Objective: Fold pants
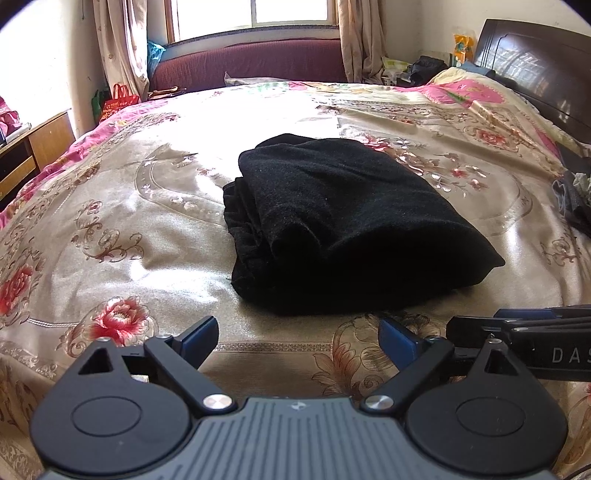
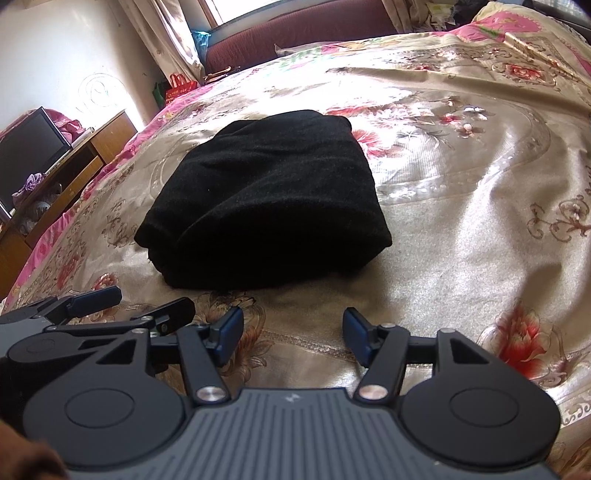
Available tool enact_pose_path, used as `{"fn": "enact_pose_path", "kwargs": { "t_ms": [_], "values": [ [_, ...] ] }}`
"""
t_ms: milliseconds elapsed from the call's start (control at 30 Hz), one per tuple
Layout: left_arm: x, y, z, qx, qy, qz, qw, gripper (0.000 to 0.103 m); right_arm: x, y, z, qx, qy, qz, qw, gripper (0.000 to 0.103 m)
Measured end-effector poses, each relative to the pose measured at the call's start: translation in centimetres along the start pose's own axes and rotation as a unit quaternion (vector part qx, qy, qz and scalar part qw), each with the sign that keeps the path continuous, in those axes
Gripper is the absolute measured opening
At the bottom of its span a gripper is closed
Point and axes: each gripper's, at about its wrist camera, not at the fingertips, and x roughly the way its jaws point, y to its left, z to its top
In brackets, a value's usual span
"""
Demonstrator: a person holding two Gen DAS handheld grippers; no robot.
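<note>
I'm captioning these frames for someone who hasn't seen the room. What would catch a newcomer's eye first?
The black pants, folded into a thick bundle, lie in the middle of the bed, dark against the shiny floral bedspread. Near the camera, the left gripper and right gripper are both open and empty, short of the bundle's near edge. Behind, a bright window sits above a maroon sofa.

Black pants on a floral bedspread

The pants (image 1: pixel 332 221) are plain black. Around them the bedspread (image 1: pixel 110 206) is shiny beige-gold with red and pink flowers, brown scrolls and a pink border. Beyond the pants, a maroon sofa (image 1: pixel 251 62) and beige curtains (image 1: pixel 118 44). Each gripper's fingers (image 1: pixel 201 334) are black with blue pads.
</note>
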Motion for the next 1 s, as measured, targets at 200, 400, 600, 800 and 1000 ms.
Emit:
{"fn": "enact_pose_path", "kwargs": {
  "t_ms": [200,400,600,800,1000],
  "values": [
    [0.06,0.05,-0.02,-0.001,0.001,0.002,1.0,0.103,0.13,0.01,-0.1,-0.002,0.002,0.001,1.0,0.062],
    [0.14,0.02,-0.03,0.0,0.002,0.004,1.0,0.103,0.21,-0.03,-0.12,-0.002,0.003,0.002,1.0,0.062],
    [0.15,0.04,-0.04,0.001,0.003,0.005,1.0,0.103,0.21,-0.02,-0.11,-0.002,0.003,0.001,1.0,0.062],
    [0.17,0.07,-0.11,0.002,0.001,0.006,1.0,0.103,0.22,-0.03,-0.09,-0.002,0.003,0.002,1.0,0.063],
    [0.18,0.02,-0.16,0.004,0.002,0.008,1.0,0.103,0.35,-0.16,-0.14,0.0,0.004,0.003,1.0,0.063]
  ]
}}
